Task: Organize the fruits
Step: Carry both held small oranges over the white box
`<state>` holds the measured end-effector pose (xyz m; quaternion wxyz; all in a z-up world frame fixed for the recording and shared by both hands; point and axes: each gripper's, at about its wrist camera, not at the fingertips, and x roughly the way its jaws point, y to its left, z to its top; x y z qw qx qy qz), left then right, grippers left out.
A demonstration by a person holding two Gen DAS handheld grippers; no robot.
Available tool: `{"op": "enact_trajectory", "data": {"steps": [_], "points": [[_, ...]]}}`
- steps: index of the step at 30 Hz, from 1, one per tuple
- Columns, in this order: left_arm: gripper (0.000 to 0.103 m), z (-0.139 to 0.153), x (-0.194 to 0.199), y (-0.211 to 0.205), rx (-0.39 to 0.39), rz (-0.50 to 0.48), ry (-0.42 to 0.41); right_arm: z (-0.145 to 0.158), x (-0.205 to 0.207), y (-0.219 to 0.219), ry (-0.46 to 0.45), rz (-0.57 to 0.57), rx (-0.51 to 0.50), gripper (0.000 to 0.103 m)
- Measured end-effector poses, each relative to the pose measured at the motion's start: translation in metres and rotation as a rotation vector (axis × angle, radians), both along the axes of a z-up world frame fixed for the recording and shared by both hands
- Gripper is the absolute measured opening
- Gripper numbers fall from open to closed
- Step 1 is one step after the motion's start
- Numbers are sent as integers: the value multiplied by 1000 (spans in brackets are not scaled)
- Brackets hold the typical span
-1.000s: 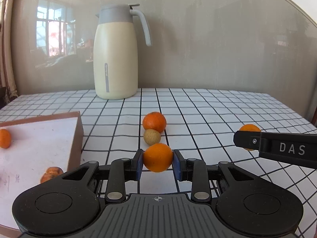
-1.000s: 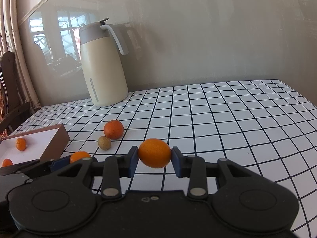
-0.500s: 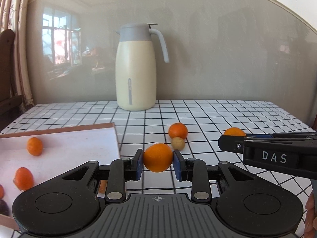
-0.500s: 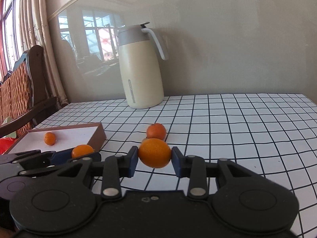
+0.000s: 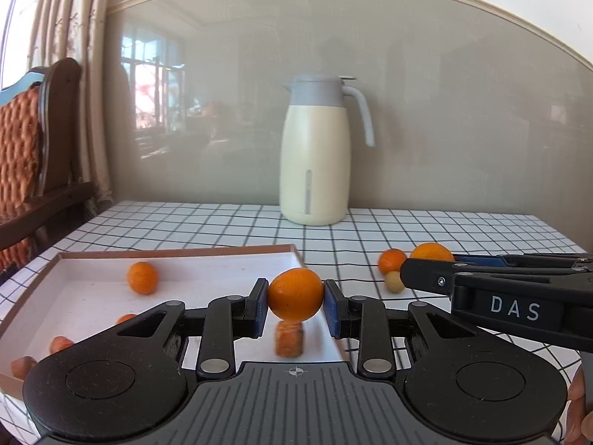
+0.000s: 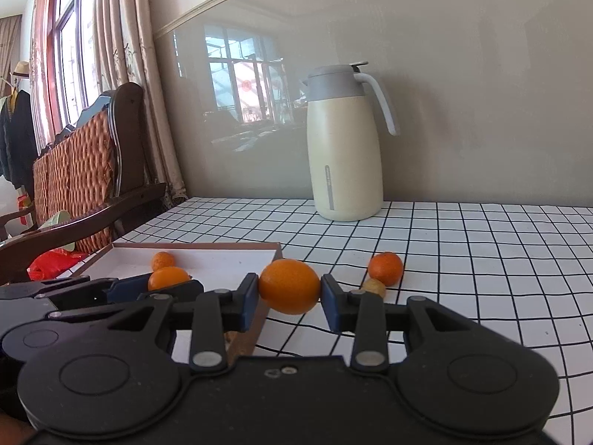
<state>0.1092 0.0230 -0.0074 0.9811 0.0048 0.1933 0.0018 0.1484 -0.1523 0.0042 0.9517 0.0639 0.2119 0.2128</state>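
Left gripper (image 5: 295, 304) clamps a smooth, round orange (image 5: 295, 294) above the shallow brown-rimmed white tray (image 5: 237, 251), which holds small glossy mandarins. Right gripper (image 6: 289, 298) grips a second, oval orange (image 6: 289, 285) at the tray's corner. Rigid black claws, blue pads. Checked tablecloth (image 6: 481, 259)

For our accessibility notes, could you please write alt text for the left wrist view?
The left gripper clamps an orange above the near corner of a shallow white tray holding several small orange fruits. At right, the right gripper holds a second orange over the checked tablecloth, near a tangerine, a small tan fruit and a cream jug.
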Motion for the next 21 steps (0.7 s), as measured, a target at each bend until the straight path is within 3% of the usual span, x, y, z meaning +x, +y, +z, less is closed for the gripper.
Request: {"op": "enact_trajectory", "data": {"steps": [21], "points": [[32,0,-15,69,-16,155,-23,8,0,63,-54,104,42,27]]}}
